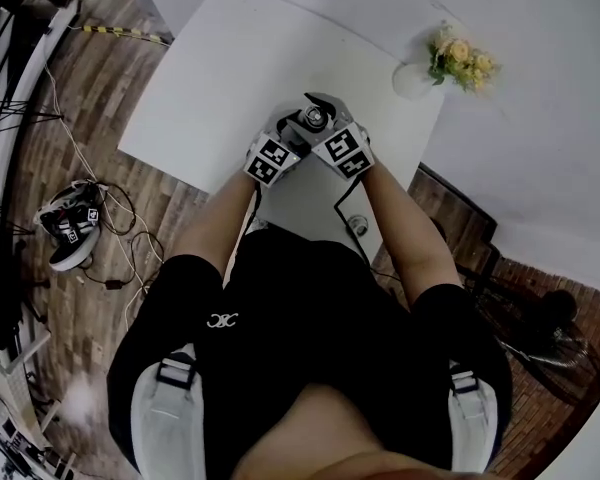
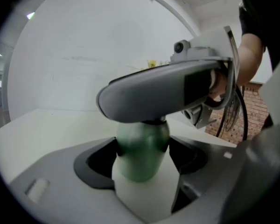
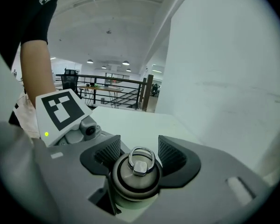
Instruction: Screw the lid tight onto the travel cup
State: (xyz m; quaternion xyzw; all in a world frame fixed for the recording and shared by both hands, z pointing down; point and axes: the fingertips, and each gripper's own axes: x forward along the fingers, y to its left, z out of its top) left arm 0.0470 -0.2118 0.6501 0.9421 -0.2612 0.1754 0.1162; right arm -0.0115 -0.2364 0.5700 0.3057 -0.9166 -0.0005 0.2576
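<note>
"Two hand-held grippers on one cup: which has what?"

"The left hand-held gripper [image 2: 143, 146] is clenched on the green body of the travel cup [image 2: 141, 160]. Its dark pads [image 2: 100, 160] press that body from both sides."

"And the other?"

"The right hand-held gripper [image 3: 140, 146] meets it from the opposite side, higher up. Its jaws stand wide, yet they are grasping the lid [image 3: 139, 176], whose rim fills the gap below the ribbed pads [image 3: 170, 155]."

"Where does the lid sit?"

"On top of the cup, directly above the left hand-held gripper's jaws. A metal ring [image 3: 141, 155] stands on its crown, between the right hand-held gripper's jaws."

"Is the cup resting on anything?"

"The white desk [image 1: 230, 78] lies under both hand-held grippers. Whether the cup's foot touches it, I cannot tell. A vase of flowers [image 1: 450, 63] stands well beyond the right hand-held gripper, off to its right."
</note>
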